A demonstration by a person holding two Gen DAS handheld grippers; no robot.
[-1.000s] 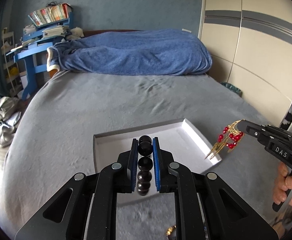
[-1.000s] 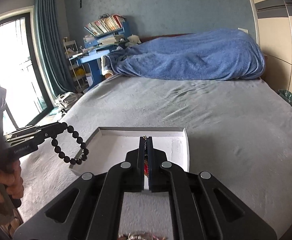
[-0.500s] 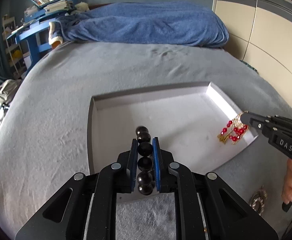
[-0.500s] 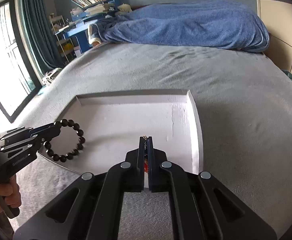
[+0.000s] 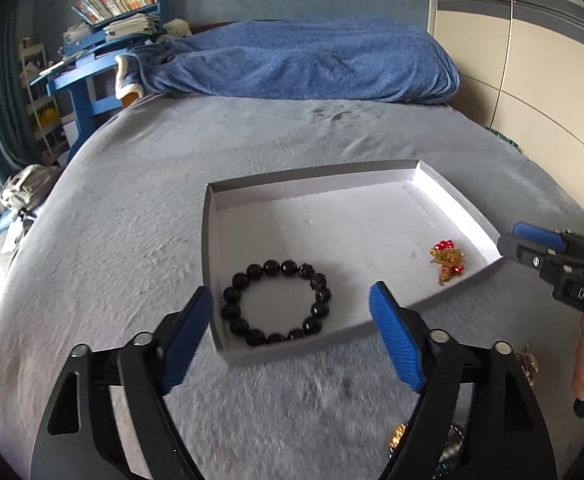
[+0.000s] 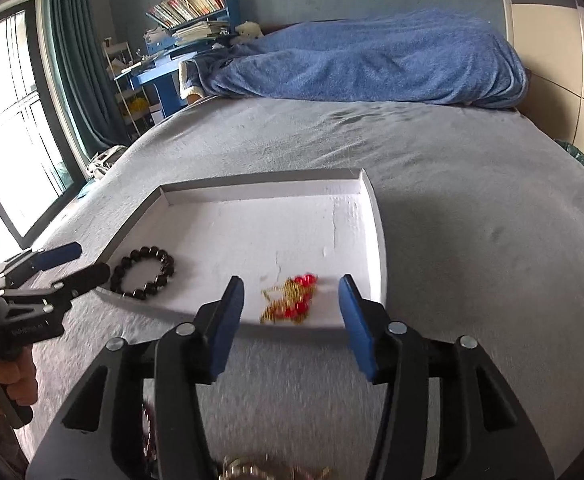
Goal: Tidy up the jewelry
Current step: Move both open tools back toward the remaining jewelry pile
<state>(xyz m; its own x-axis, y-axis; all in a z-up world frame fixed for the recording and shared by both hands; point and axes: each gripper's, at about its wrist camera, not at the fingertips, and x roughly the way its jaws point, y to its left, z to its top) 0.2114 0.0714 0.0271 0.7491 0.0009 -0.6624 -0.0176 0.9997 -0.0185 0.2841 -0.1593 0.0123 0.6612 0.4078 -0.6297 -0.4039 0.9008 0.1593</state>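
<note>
Right gripper [image 6: 292,300] jaws just opened, nothing pressed between pads. Gold ornament with red beads [image 6: 292,300] seen lying in white tray [image 6: 374,216], near front edge. Black bead bracelet [image 6: 143,273] laid at tray's left; left gripper [image 6: 86,265] held open beside it.

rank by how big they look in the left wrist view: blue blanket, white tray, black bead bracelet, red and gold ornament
1. blue blanket, though it is farthest away
2. white tray
3. black bead bracelet
4. red and gold ornament

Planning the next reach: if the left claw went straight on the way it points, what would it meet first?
Probably the black bead bracelet in the white tray, right between the open left claw's fingers; depth is uncertain.
</note>
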